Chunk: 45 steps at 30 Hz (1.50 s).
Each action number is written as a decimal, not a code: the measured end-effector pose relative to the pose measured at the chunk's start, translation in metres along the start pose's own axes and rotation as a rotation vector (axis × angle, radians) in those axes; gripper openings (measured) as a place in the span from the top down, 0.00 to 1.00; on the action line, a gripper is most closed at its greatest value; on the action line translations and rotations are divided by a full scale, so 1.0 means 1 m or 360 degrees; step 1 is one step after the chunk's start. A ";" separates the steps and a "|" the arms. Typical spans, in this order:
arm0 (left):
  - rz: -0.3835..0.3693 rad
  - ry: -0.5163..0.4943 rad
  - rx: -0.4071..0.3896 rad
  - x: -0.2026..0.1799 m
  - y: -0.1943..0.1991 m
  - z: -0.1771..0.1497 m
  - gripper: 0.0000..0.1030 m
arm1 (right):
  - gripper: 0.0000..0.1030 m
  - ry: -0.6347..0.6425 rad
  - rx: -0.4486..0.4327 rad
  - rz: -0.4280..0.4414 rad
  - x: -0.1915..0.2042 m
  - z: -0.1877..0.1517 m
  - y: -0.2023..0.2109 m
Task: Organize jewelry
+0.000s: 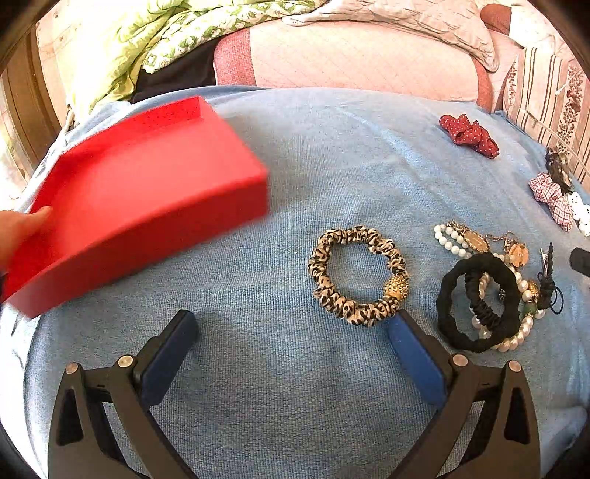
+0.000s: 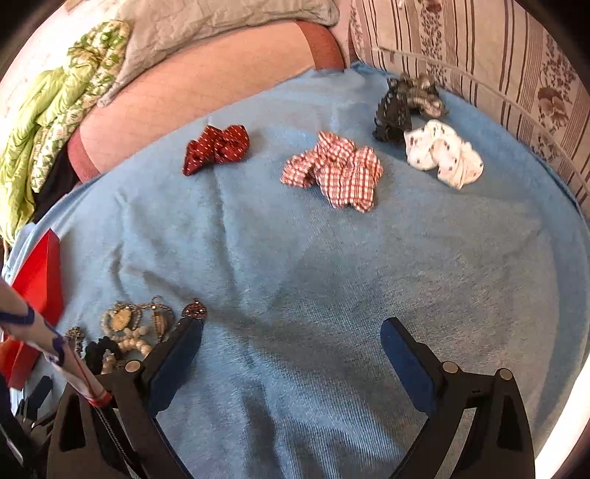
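- Jewelry heap (image 1: 490, 294) lies at the right of the left wrist view: pearl strands, gold medallion pendants, an amber bead, and a thick black hair band (image 1: 475, 306) with a thinner black scrunchie lying across the pearls.
- Leopard-print scrunchie (image 1: 357, 274) with a gold studded bead rests just left of the heap, apart from it, flat on the blue blanket (image 1: 295, 165); its near edge sits just beside the tip of one blue finger pad (image 1: 413, 353).
- Red box (image 1: 136, 191), shallow and open-topped, is motion-blurred at the far left and tilted; a bare hand (image 1: 18, 228) touches its near left corner.
- Left hand-held gripper (image 1: 291, 331) is spread wide, nothing between the pads.
- Right hand-held gripper (image 2: 291, 331) is also spread wide and empty, over bare blanket; the same heap shows by its left finger.
- Fabric scrunchies lie well apart farther back: dark red dotted (image 2: 215, 147), red-and-white checked (image 2: 335, 171), white with dark specks (image 2: 442, 153), and a dark patterned one (image 2: 402, 105) touching the white one.
- Blanket covers a bed; a pink quilted mattress (image 1: 350, 59), a green floral quilt (image 1: 155, 33) and a pale quilt sit behind.
- Striped floral fabric (image 2: 516, 73) borders the right side.
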<state>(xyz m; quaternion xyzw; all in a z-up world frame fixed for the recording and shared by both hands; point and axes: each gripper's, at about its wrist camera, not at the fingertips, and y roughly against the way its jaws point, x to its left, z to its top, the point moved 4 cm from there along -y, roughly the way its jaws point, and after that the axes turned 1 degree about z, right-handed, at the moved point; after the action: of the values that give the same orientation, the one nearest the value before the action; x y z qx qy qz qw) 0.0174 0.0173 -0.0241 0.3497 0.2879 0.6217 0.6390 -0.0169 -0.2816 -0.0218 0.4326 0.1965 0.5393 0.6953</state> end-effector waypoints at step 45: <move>0.0203 0.0077 -0.0649 -0.007 0.184 -0.066 0.00 | 0.03 0.0378 -0.0397 0.0347 0.042 -0.063 0.128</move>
<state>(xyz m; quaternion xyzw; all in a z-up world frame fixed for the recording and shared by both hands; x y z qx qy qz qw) -0.1453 0.0133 0.0848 0.2156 0.1486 0.7145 0.6488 -0.1235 -0.2128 0.0561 0.2954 0.1608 0.6788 0.6528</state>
